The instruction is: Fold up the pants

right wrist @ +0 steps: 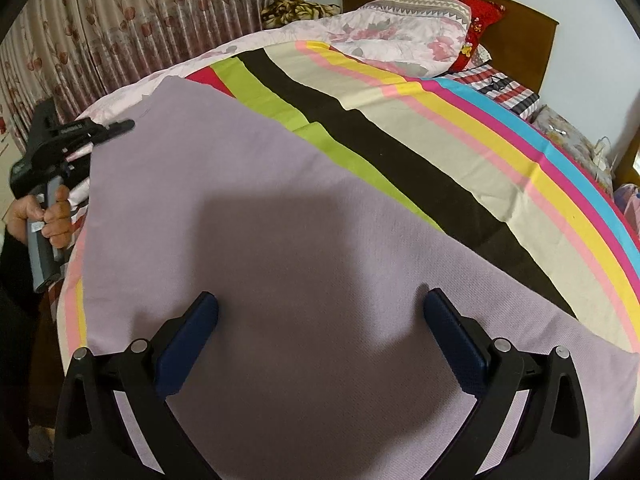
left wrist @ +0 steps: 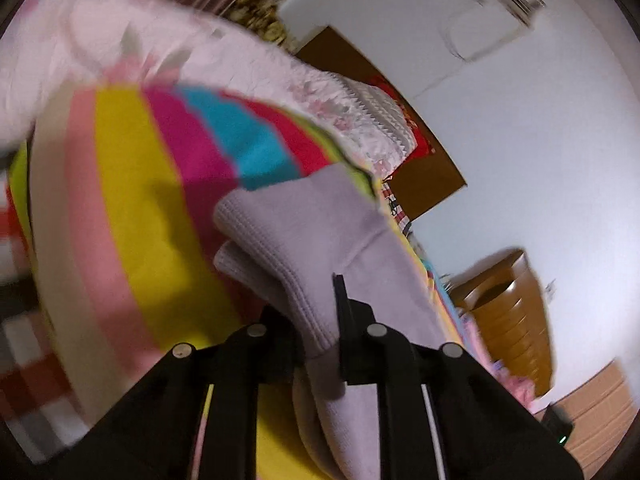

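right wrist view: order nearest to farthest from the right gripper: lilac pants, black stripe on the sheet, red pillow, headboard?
From the right gripper, open above the cloth:
1. lilac pants, directly under and ahead of the fingers.
2. black stripe, beyond the pants, mid-bed.
3. red pillow, far end, upper right.
4. headboard, just behind the pillow.

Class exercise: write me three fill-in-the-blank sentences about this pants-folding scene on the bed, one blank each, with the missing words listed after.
1. The pants lying on the striped sheet are ____ in colour.
2. The left gripper has its jaws closed on the ____.
3. The right gripper has its jaws ____ above the pants.

Missing words: lilac; pants; open
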`<state>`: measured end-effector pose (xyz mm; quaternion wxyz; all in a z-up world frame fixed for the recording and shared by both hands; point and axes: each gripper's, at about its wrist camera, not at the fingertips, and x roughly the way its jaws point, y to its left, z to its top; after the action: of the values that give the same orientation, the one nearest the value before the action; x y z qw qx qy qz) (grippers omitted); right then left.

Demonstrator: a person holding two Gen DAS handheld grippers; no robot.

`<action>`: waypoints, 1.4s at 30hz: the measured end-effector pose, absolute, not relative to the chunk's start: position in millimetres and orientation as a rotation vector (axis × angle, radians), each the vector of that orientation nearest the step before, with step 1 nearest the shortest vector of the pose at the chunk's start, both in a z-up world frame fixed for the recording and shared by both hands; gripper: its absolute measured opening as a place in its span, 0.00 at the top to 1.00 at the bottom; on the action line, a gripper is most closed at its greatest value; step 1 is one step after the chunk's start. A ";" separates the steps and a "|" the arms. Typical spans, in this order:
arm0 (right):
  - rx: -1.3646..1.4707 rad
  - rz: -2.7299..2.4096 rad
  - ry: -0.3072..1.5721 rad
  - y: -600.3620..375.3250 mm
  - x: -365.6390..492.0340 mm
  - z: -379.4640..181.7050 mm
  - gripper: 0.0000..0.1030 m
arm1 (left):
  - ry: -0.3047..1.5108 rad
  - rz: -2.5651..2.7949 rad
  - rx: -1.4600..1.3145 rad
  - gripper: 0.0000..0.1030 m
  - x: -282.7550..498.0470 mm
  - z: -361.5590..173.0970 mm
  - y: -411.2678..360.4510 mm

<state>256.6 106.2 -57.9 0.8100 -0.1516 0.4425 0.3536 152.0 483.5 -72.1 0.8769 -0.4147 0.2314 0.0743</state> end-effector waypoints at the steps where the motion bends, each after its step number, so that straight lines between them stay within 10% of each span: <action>1: -0.323 0.774 0.949 107.3 255.1 -55.7 0.04 | 0.482 0.151 -0.823 0.86 153.1 -57.3 478.8; 13: -0.569 1.001 0.942 155.9 225.9 -51.2 0.05 | 0.377 -0.013 -0.318 0.86 155.6 103.8 340.7; 23: 0.300 0.472 0.743 -153.9 213.5 21.6 0.04 | 0.421 -0.446 0.085 0.83 135.9 92.9 81.4; 28: 0.398 0.232 0.701 -259.3 173.8 23.4 0.04 | 0.751 -0.645 0.267 0.62 138.7 -30.6 -27.4; 34: 0.400 0.258 0.766 -269.8 145.3 6.3 0.04 | 0.439 -0.592 0.141 0.01 87.9 17.5 22.9; 42: 0.400 0.619 0.977 -169.6 138.3 -32.2 0.11 | 0.551 -0.160 0.011 0.02 87.0 7.0 147.1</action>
<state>138.3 -169.6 -32.2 0.8185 0.1877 0.4588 0.2904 87.0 147.1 7.0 0.9591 0.0052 0.2720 -0.0788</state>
